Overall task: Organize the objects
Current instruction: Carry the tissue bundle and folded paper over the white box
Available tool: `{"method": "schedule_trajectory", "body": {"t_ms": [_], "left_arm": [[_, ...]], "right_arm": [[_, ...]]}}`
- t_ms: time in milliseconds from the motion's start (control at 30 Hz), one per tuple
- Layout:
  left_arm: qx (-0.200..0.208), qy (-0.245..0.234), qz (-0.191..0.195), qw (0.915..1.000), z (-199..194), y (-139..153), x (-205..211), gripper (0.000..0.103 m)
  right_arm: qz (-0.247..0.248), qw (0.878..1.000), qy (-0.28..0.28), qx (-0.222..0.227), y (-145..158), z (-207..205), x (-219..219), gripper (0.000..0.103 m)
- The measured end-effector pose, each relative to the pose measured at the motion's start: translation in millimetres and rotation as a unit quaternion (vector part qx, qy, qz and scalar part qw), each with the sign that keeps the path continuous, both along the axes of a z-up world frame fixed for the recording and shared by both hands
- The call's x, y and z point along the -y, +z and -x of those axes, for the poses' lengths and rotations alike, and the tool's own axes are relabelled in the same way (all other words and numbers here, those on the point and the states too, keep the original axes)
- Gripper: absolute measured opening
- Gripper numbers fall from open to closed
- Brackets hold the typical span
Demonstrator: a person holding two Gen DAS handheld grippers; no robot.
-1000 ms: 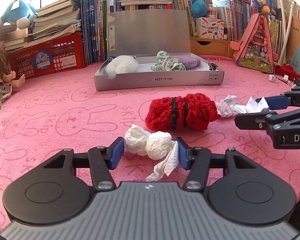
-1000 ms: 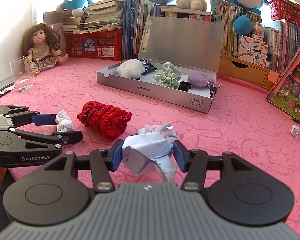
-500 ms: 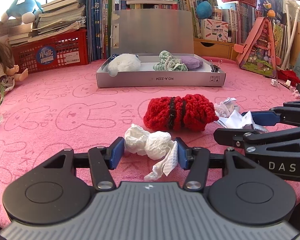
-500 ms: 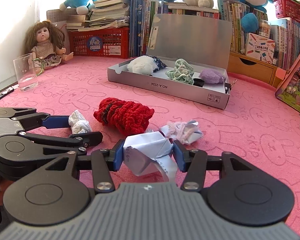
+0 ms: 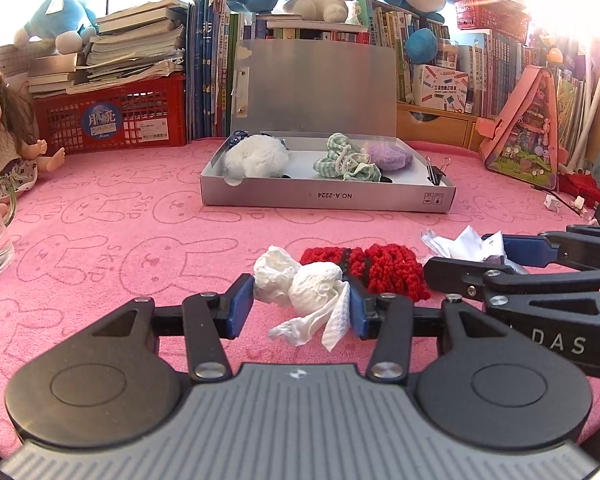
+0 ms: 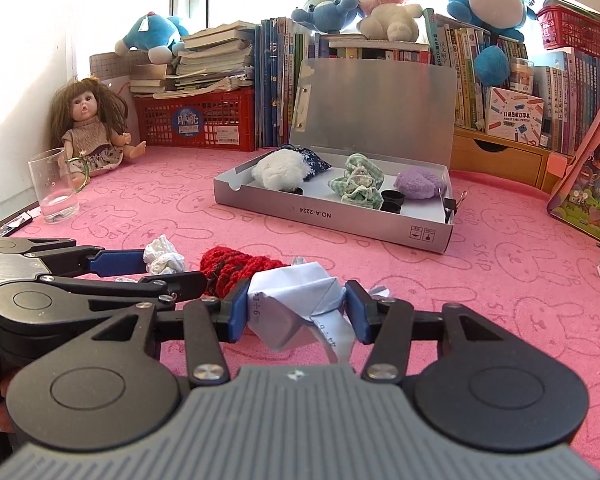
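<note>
While both grippers pinched their loads, the left gripper (image 5: 296,307) held a crumpled tissue (image 5: 300,286) and the right gripper (image 6: 296,311) held folded paper (image 6: 296,300), near the front edge of the pink mat (image 6: 500,264). Either loose tail might have snagged the red knit bundle (image 5: 380,270) lying just beyond, or slipped free.

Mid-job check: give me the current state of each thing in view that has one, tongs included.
left tongs: shut on the tissue wad
tissue wad: crumpled, held off the cloth
right tongs: shut on the folded paper
folded paper: creased, held
grey box: lid open and upright, soft items inside
red knit piece: bunched, lying loose on the pink cloth
glass cup: upright, looks empty
doll: seated in the corner
</note>
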State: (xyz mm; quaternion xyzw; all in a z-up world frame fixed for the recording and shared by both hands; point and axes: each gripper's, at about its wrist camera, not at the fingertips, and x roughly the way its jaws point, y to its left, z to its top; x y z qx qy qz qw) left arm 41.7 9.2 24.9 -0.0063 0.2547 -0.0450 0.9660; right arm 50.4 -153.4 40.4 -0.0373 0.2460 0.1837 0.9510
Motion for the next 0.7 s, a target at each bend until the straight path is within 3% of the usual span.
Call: {"method": "schedule_trajectory", "body": {"t_ms": [700], "left_arm": [[-0.024, 0.018, -0.003, 0.9996, -115.1, 46.1, 14.4, 0.054]], "right_arm": [[-0.027, 0.998, -0.064, -0.011, 32.6, -94.0, 12.3, 0.055]]}}
